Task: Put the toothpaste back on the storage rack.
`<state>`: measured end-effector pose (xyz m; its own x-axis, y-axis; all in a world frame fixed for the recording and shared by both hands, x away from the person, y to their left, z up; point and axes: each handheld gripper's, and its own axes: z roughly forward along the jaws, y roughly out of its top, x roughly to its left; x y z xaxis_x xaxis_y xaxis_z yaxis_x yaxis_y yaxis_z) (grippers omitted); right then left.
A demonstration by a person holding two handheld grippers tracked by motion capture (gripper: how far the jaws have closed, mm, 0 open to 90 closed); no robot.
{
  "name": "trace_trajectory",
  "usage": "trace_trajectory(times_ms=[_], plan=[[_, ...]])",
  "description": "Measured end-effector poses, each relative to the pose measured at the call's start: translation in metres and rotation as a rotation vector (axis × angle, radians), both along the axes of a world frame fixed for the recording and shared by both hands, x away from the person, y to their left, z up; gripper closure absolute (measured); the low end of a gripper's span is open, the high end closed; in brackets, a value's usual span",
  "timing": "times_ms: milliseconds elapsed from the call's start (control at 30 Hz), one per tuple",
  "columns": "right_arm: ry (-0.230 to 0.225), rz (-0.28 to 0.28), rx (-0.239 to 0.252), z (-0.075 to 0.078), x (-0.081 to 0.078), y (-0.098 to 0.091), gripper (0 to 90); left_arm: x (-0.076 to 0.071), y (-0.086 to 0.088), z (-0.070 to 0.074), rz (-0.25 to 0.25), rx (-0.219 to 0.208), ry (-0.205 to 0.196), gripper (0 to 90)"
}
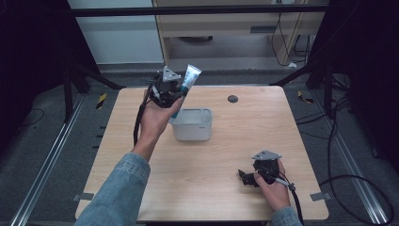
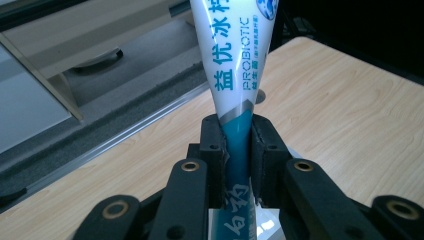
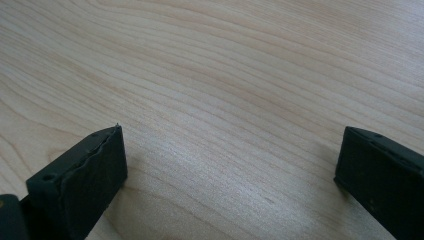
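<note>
Left tongs [image 1: 181, 92] raised above the far-left rim of the grey bin [image 1: 192, 124], clenched on a toothpaste tube [image 1: 188, 80]. Jaws pressed on the teal lower part of the tube in the left gripper view [image 2: 239, 145], just below a silver band. Tube upright, tilted slightly to the right, flat white crimped end uppermost, lower end dipping toward the bin's left edge; cannot tell whether touching the rim. White upper part printed with teal Chinese characters and the word PROBIOTIC; more white characters on the teal part nearer the camera.

Bin standing on the tabletop [image 1: 211, 160], rectangular, pale and open-topped, interior looking bare from the high view, though not fully visible.

Right of the bin and farther back, a small dark round spot [image 1: 232, 99] on the tabletop, well apart from everything else.

Right tongs [image 1: 245, 177] low at the near-right of the bin, well apart from it, held in a hand [image 1: 274, 188] just above or on the wood; cannot tell which. Jaws spread wide in the right gripper view, with bare wood grain [image 3: 225, 100] between them, released and grasping nothing.

Beyond the tabletop, grey floor, a black frame and loose cables to the right of the bin.
</note>
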<state>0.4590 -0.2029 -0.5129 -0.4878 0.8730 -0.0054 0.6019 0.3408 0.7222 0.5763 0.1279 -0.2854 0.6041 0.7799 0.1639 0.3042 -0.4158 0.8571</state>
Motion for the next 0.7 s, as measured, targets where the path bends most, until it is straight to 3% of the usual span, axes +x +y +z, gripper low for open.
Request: trace_trajectory(times_ms=[200, 467, 700], plan=[[0.001, -0.001, 0.001, 0.0, 0.0, 0.0, 0.4, -0.002, 0.002, 0.0, 0.017, -0.059, -0.042, 78.2], [0.0, 0.0, 0.0, 0.0, 0.0, 0.0, 0.4, -0.004, -0.009, -0.005, -0.024, -0.086, -0.05, 78.0], [0.0, 0.0, 0.0, 0.0, 0.0, 0.0, 0.4, -0.001, -0.012, -0.013, -0.014, -0.124, -0.061, 78.1]])
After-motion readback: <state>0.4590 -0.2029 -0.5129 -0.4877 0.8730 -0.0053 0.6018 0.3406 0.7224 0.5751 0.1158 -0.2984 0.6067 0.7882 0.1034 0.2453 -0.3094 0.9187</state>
